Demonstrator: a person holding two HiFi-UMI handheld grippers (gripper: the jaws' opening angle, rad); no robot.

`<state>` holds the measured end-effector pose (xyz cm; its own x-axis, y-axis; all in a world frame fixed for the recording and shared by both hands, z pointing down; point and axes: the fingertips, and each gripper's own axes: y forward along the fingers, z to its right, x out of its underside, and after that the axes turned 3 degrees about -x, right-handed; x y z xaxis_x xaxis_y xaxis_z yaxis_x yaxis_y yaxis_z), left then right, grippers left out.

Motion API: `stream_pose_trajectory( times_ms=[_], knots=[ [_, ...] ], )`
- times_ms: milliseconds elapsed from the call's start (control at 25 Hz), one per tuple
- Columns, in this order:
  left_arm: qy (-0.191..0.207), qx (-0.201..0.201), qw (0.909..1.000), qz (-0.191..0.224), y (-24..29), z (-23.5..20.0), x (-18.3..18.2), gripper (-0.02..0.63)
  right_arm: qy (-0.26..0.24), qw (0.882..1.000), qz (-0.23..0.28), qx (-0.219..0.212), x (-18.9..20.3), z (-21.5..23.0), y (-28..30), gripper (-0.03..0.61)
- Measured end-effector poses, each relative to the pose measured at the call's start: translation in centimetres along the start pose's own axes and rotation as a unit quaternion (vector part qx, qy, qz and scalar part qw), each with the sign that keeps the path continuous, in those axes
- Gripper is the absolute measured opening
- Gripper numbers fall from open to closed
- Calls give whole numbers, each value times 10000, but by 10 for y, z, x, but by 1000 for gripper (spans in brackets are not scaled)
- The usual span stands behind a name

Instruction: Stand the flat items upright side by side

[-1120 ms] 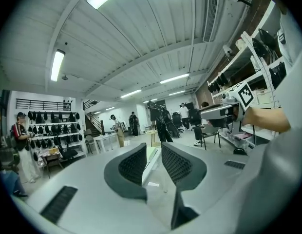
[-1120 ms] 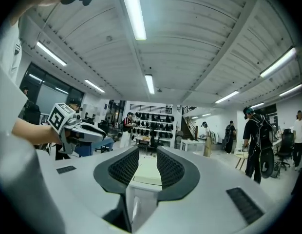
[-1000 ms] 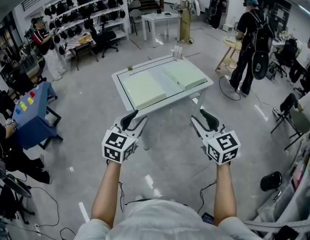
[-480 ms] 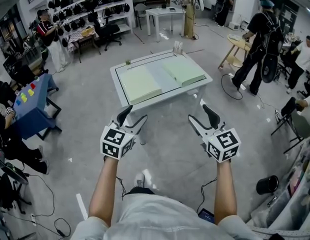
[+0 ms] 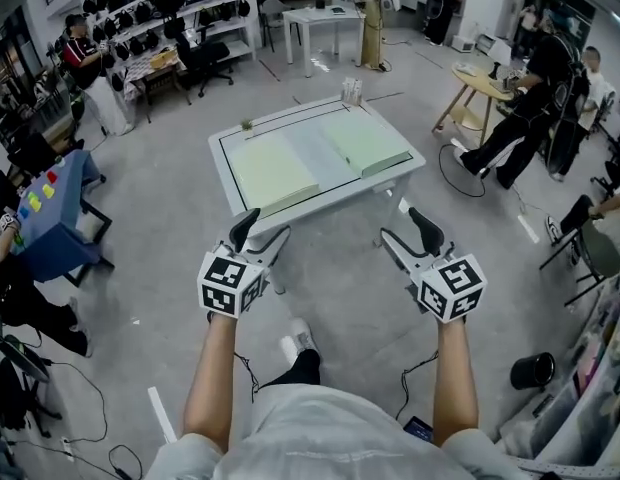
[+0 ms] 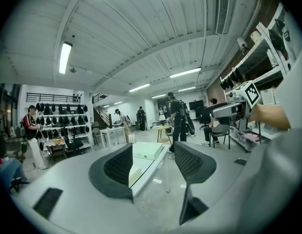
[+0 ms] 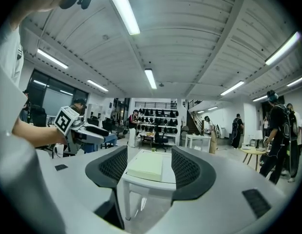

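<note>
White table (image 5: 218, 153) dead ahead of both grippers and well apart from them. You're on the approach, I'd say, with the task not yet begun.

On it both pale green slabs lie flat, side by side, with a bare strip of tabletop between them. The left slab (image 5: 270, 173) sits out in front of your left gripper (image 5: 265, 226). The right slab (image 5: 365, 140) sits beyond your right gripper (image 5: 402, 226), a touch farther off (one tool per slab looks like the plan).

Now the tools. You hold both low and nearly level, pointed at the table's near edge. That suits sliding a jaw under a slab's edge to tip it up, I'd judge. The left gripper's jaws have just been opening and stand moderately wide, with nothing between them; its own view only frames the distant table. It's the same on the right: jaws just opened, a fair gap, empty, the near slab lined up in that gap but far beyond the tips.

Smallest last: a small pale object (image 5: 350, 91) stands at the table's far edge, past both slabs (too small to name). It's worth keeping clear of when the slabs go upright.
</note>
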<state>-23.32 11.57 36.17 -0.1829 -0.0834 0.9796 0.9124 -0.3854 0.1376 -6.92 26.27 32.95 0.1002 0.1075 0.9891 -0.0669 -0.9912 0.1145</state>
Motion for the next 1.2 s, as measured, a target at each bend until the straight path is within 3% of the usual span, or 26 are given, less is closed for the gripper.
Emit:
stream_pose_trajectory(
  times_ms=[600, 880, 1200],
  knots=[
    [-349, -147, 9992, -102, 136, -157, 12, 285, 210, 9996, 117, -168, -32, 92, 194, 290],
    [-759, -260, 9965, -251, 175, -225, 38, 284, 449, 9975, -175, -510, -17, 104, 284, 290],
    [-1463, -520, 9861, -590, 181, -278, 94, 284, 845, 9883, -727, -1040, 21, 92, 356, 291]
  ],
)
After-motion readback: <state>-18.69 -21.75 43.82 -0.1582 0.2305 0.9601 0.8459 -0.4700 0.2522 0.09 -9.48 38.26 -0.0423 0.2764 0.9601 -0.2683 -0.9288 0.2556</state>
